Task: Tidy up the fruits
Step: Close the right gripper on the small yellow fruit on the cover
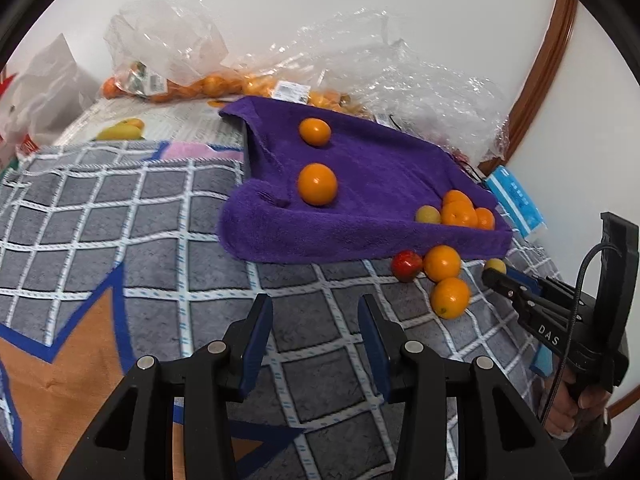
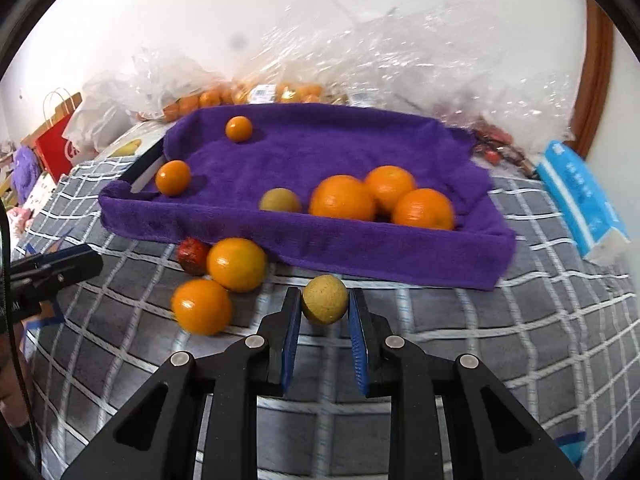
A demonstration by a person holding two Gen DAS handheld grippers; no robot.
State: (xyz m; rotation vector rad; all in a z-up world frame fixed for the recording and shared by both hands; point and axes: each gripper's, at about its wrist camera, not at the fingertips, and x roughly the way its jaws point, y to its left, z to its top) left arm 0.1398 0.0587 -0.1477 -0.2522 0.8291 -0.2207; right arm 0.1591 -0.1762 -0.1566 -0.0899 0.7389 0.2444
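A tray lined with a purple towel (image 2: 400, 256) (image 1: 360, 240) holds several oranges (image 2: 342, 198) and a yellow-green fruit (image 2: 280, 200). In front of it on the checked cloth lie two oranges (image 2: 236, 264) (image 2: 202, 306) and a red fruit (image 2: 192, 256). My right gripper (image 2: 325, 312) is shut on a yellow-green round fruit (image 2: 325, 299) just in front of the tray's near edge; it also shows in the left wrist view (image 1: 496, 266). My left gripper (image 1: 314, 320) is open and empty over the cloth, left of the loose oranges (image 1: 442, 263).
Clear plastic bags with oranges (image 1: 208, 84) lie behind the tray by the wall. A blue tissue pack (image 2: 580, 200) lies to the right. A red paper bag (image 2: 56, 148) stands far left. A yellow fruit (image 1: 120, 132) lies on newspaper.
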